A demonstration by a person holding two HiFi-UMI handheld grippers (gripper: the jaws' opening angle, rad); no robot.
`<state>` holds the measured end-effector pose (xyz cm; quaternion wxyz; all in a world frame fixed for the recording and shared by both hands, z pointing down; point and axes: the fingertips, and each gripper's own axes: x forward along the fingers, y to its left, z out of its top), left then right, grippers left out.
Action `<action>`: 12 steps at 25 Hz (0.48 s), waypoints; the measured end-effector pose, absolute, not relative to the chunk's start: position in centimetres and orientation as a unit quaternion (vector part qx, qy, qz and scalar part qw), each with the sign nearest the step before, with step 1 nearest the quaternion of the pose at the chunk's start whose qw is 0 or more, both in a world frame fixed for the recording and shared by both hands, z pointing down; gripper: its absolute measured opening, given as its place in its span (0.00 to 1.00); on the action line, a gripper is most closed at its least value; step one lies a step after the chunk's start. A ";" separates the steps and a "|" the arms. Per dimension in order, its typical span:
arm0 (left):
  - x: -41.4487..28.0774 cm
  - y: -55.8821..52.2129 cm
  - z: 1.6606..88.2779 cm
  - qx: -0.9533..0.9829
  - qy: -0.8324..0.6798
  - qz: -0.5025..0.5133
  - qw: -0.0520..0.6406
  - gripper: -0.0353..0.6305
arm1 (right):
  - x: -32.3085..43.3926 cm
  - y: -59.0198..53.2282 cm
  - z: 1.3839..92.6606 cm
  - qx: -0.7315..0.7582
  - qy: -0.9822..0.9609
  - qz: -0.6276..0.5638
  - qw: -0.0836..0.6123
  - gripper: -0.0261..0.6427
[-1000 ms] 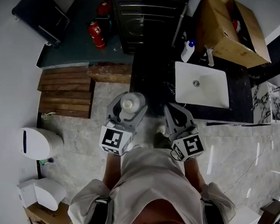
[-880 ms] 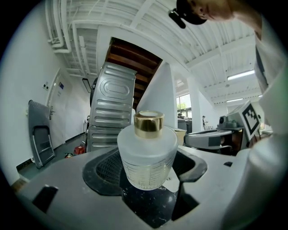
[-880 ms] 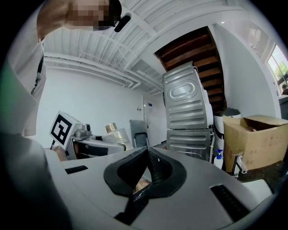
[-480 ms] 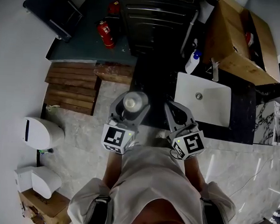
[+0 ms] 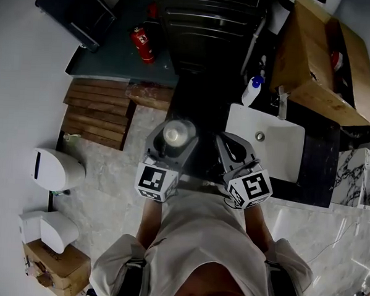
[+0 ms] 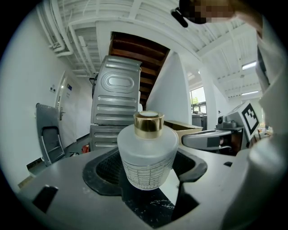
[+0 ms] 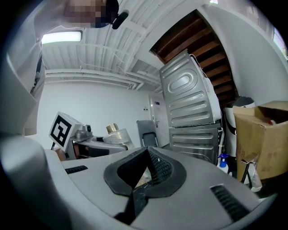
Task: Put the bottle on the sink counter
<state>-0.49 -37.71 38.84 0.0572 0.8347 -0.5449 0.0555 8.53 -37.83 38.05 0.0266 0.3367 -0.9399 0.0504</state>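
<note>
A frosted glass bottle (image 6: 147, 157) with a gold cap stands upright between the jaws of my left gripper (image 6: 144, 175), which is shut on it. In the head view the bottle (image 5: 176, 134) hangs over the near left end of the dark sink counter (image 5: 205, 123). To its right my right gripper (image 5: 233, 150) is shut with nothing in it, held above the counter's front edge beside the white basin (image 5: 277, 155). From the right gripper view the bottle (image 7: 116, 133) shows at the left, and the right gripper (image 7: 146, 173) has its pads touching.
A spray bottle (image 5: 251, 91) and a tap (image 5: 282, 103) stand behind the basin. A cardboard box (image 5: 322, 65) sits at the back right. A metal machine (image 5: 207, 22) is behind the counter. A wooden pallet (image 5: 103, 112), a fire extinguisher (image 5: 141, 44) and a white bin (image 5: 54, 169) are at the left.
Both grippers have come forward toward the counter. The bottle, still held, now hangs over the counter's end rather than over the floor in front of it.
</note>
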 end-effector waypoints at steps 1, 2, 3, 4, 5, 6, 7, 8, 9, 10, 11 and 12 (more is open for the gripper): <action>-0.3 -38.0 39.0 0.834 -0.546 0.057 0.058 0.54 | 8.7 -38.2 38.1 0.336 -0.940 0.052 0.026 0.03; -0.1 -38.2 39.2 0.833 -0.547 0.060 0.059 0.54 | 8.9 -38.5 38.3 0.335 -0.940 0.054 0.026 0.03; 0.0 -38.5 39.5 0.832 -0.548 0.063 0.060 0.54 | 9.1 -38.8 38.4 0.335 -0.940 0.056 0.026 0.03; 0.2 -38.7 39.7 0.831 -0.549 0.066 0.061 0.54 | 9.3 -39.1 38.5 0.334 -0.940 0.058 0.025 0.03; 0.3 -39.0 39.8 0.830 -0.550 0.069 0.062 0.54 | 9.5 -39.4 38.6 0.335 -0.940 0.060 0.025 0.03; 0.4 -39.3 39.9 0.830 -0.550 0.071 0.062 0.54 | 9.6 -39.7 38.8 0.335 -0.940 0.063 0.025 0.03; 0.5 -39.5 40.0 0.829 -0.550 0.073 0.063 0.54 | 9.7 -40.0 38.9 0.335 -0.939 0.066 0.026 0.03; 0.6 -39.8 40.1 0.829 -0.550 0.075 0.064 0.54 | 9.8 -40.3 39.1 0.336 -0.939 0.069 0.026 0.03; 0.6 -40.0 40.2 0.829 -0.550 0.077 0.065 0.54 | 9.8 -40.6 39.2 0.336 -0.939 0.072 0.027 0.03; 0.6 -40.3 40.3 0.829 -0.550 0.080 0.066 0.54 | 9.8 -40.8 39.4 0.336 -0.938 0.074 0.027 0.03; 0.6 -40.6 40.3 0.829 -0.549 0.082 0.068 0.54 | 9.8 -41.1 39.5 0.337 -0.938 0.077 0.027 0.03; 0.5 -40.9 40.4 0.830 -0.548 0.084 0.069 0.54 | 9.7 -41.3 39.7 0.338 -0.937 0.079 0.027 0.03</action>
